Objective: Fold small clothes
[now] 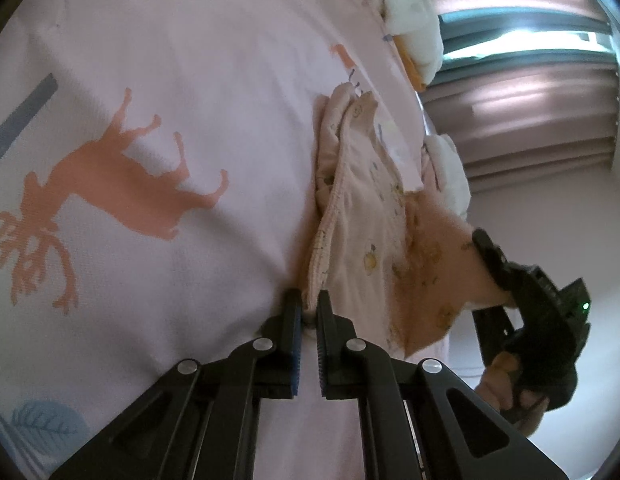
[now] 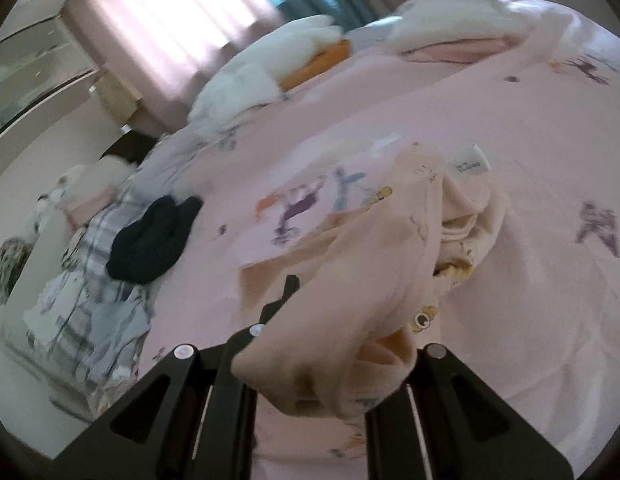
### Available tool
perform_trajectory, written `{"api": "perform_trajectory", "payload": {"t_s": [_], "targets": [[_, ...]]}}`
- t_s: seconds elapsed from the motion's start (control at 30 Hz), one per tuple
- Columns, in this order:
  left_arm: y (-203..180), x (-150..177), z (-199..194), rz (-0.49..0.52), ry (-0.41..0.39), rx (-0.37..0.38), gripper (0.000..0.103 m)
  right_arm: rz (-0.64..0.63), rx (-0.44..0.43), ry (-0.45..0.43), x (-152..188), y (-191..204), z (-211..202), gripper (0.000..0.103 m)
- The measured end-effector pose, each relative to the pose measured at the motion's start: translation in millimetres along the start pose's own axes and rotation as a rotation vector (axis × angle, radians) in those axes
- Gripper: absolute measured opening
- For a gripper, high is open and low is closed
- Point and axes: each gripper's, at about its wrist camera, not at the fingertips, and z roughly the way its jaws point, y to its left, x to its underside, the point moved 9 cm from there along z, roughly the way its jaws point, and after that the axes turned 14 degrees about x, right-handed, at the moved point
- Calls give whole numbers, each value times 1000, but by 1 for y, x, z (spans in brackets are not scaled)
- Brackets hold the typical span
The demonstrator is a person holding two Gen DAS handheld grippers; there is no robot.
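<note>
Pink bedsheet printed with orange deer, spread wide. Pale ribbed curtains glowing with daylight, teal window frame between. White wall beside. Glass-fronted cabinet at far left. White pillows along bed's far edge.

Soft window daylight, fisheye warp, motion blur

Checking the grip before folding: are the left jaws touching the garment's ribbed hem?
Touching: the left wrist view shows the left gripper pinching the peach garment's ribbed hem.
</note>
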Motion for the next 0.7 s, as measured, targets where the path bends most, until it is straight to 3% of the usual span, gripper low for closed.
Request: {"api": "perform_trajectory", "payload": {"t_s": [0.13, 0.27, 0.37, 0.47, 0.57, 0.7], "targets": [[1, -1, -2, -15, 6, 8, 6, -76, -33, 77, 30, 25, 20, 8], [1, -1, -1, -26, 8, 14, 6, -74, -73, 145, 53, 30, 35, 9], [-1, -1, -1, -21, 10, 7, 6, -99, -99, 132, 54, 37, 32, 8], [0, -2, 0, -33, 16, 16, 6, -218, -62, 98, 61, 44, 27, 8], [0, -3, 0, -45, 21, 26, 6, -330, -54, 131, 82, 45, 32, 8], [-1, -1, 0, -30, 22, 20, 6, -363, -13, 120, 91, 39, 36, 8]]}}
